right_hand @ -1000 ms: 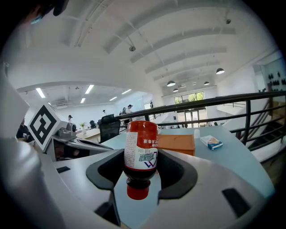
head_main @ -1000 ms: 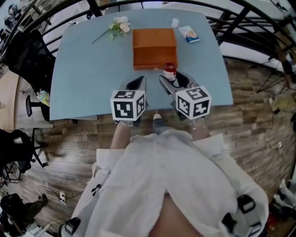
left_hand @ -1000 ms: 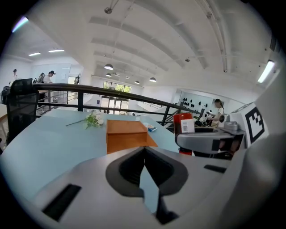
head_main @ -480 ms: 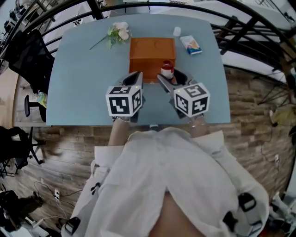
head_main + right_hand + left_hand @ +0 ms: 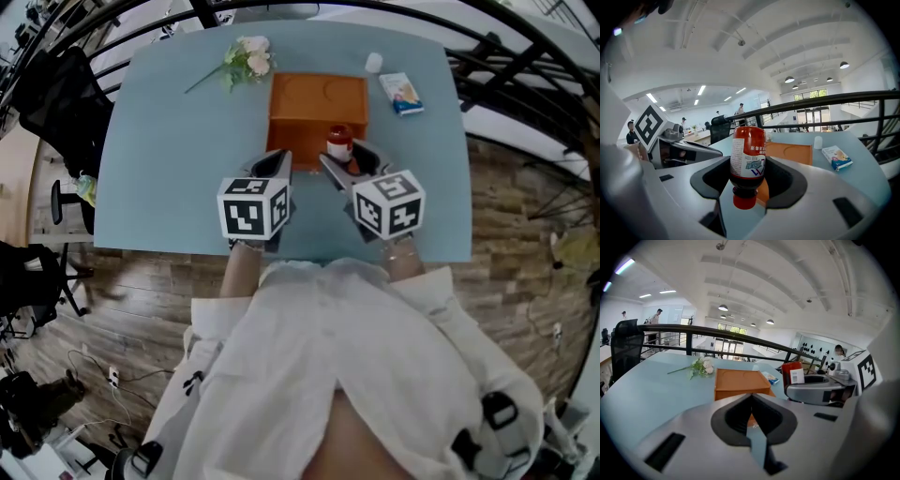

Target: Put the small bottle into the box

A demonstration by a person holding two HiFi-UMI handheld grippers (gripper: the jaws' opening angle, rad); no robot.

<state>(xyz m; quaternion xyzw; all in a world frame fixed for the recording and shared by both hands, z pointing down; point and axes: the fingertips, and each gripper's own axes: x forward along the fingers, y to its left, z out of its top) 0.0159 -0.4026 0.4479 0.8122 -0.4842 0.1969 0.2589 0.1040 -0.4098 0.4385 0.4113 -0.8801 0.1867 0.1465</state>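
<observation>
— Small bottle point(image 5: 748, 157): where is it, and what has hold of it?
— It is off the desk point(image 5: 169, 141), pinched across its labelled body by the right tool point(image 5: 349, 161). In the right gripper view its red cap is at the bottom and its flat base at the top, so it reads as held upside down. The jaws bear on the widest part, which I'd judge the steadiest place to carry it by.
— And relative to the box point(image 5: 319, 94)?
— From the head view the small bottle hangs just at the near edge of the orange box, not over its middle. I'd call this the carry-over step, and the release is not yet done.
— Is the box open on top?
— I cannot tell, but its top shows a round imprint.
— The left tool point(image 5: 274, 167)?
— It is pressed together with nothing in it, beside the right one and short of the box. That likely puts it clear of the bottle's path.
— Anything in the way?
— No. A flower sprig point(image 5: 246, 58), a small white container point(image 5: 374, 63) and a packet point(image 5: 400, 93) lie near the box's far corners, apart from it.
</observation>
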